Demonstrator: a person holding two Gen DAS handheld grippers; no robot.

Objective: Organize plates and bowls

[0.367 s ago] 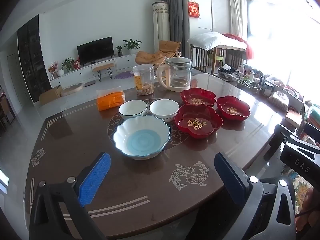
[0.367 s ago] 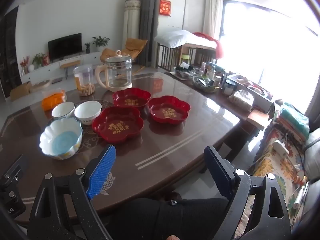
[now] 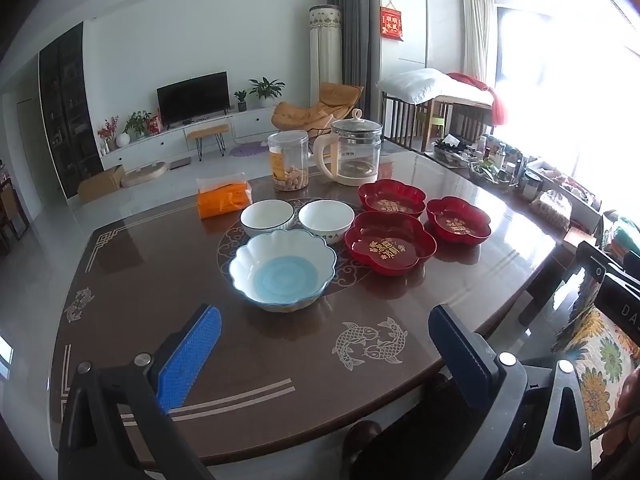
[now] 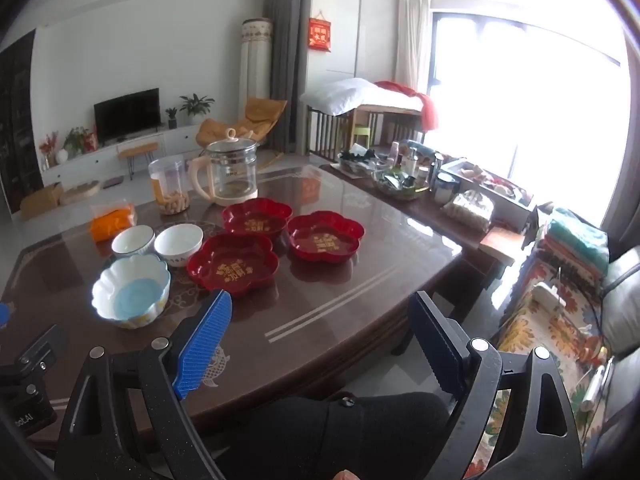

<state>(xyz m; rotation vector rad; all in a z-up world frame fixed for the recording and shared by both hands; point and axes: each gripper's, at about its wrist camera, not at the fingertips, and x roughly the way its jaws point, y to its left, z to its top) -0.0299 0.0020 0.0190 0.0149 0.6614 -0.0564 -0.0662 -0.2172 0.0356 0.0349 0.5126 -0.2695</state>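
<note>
On the brown table (image 3: 160,264) stand a scalloped white bowl with a blue inside (image 3: 282,269) (image 4: 131,291), two small white bowls (image 3: 267,217) (image 3: 326,220) behind it, and three red flower-shaped plates (image 3: 389,247) (image 3: 391,199) (image 3: 458,219) to the right. The red plates also show in the right wrist view (image 4: 233,264) (image 4: 257,214) (image 4: 325,237). My left gripper (image 3: 324,340) is open and empty, above the table's near edge before the blue bowl. My right gripper (image 4: 320,332) is open and empty, above the near edge before the nearest red plate.
A glass kettle (image 3: 354,154), a clear jar of snacks (image 3: 289,166) and an orange packet (image 3: 224,200) stand at the table's far side. A cluttered side bench (image 4: 404,180) runs along the right. Sofa and patterned rug (image 4: 552,320) lie right of the table.
Both grippers have shifted slightly toward the table; the dishes appear a little closer. Nothing on the table has moved.
</note>
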